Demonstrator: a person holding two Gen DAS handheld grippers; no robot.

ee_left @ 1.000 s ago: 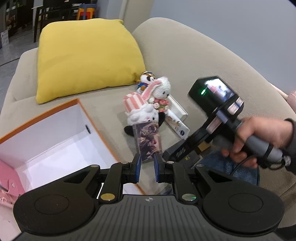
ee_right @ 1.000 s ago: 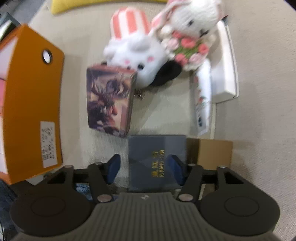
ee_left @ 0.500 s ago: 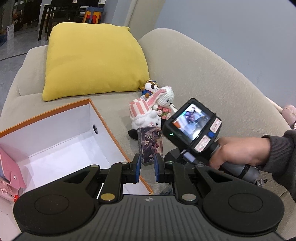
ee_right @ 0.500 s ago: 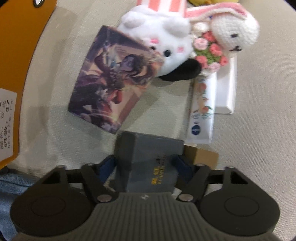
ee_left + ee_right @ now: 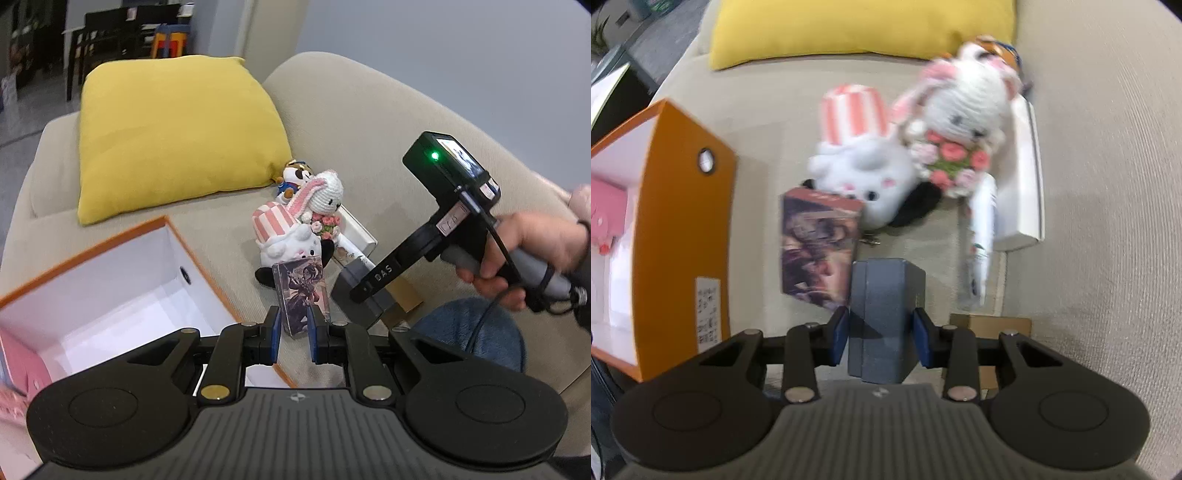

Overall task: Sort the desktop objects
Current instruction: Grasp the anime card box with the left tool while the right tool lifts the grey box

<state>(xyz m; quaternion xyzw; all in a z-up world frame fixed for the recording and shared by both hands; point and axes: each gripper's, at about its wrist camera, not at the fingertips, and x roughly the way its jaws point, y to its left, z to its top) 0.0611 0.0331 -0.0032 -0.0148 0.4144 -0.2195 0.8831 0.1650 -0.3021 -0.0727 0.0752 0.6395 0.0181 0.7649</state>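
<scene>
My right gripper is shut on a dark grey box and holds it tilted above the sofa seat; the box also shows in the left wrist view. My left gripper is empty with its jaws a narrow gap apart, hovering over the near edge of the orange box, whose orange wall shows in the right wrist view. An illustrated card box stands on the seat beyond it. A white plush with a striped hat and a crocheted bunny lie behind.
A yellow cushion leans on the sofa back. A white flat box, a tube and a brown carton lie by the toys. A pink item sits in the orange box. A blue cloth lies at the right.
My right gripper closed on the dark grey box and lifted it off the brown carton, tilting it. My left gripper stayed near the orange box's edge.
</scene>
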